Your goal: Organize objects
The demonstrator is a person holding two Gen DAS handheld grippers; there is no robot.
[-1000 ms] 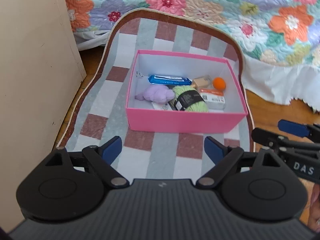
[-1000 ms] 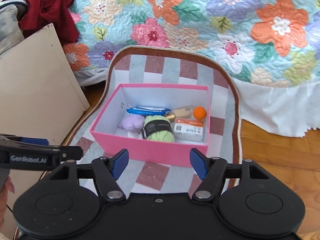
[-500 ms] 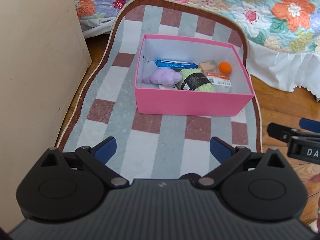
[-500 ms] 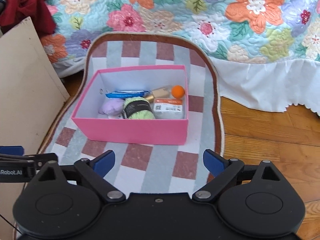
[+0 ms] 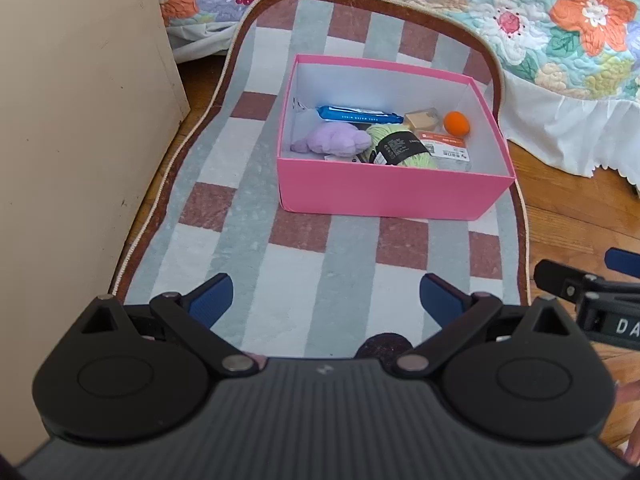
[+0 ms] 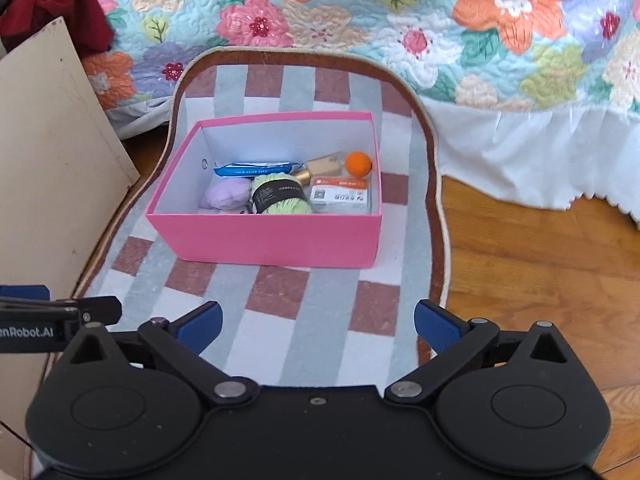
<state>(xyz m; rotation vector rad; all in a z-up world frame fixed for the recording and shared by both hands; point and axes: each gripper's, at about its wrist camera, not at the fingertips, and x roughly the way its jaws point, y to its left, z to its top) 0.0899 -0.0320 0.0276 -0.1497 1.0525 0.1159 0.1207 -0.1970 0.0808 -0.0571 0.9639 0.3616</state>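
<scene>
Stock held in pink box, standing on checked rug on wooden floor, at 12 o'clock from both claws: blue wrapped bar along the back; lilac plush at 9 o'clock of green yarn skein; labelled white packet at 3 o'clock of the skein; tan bottle with gold cap behind; orange ball in the far corner at 1 o'clock. Nothing loose on the visible rug or floorboards; sorting judged complete or nearly so, with nothing left to gather as far as seen. Left claw: spread wide, empty, nothing between the blue pads, hanging over bare rug well short of the box. Right claw: jaws opening to full spread, nothing between them, touching nothing, likewise over the near rug. Floral quilt beyond; cream board at 9 o'clock.
</scene>
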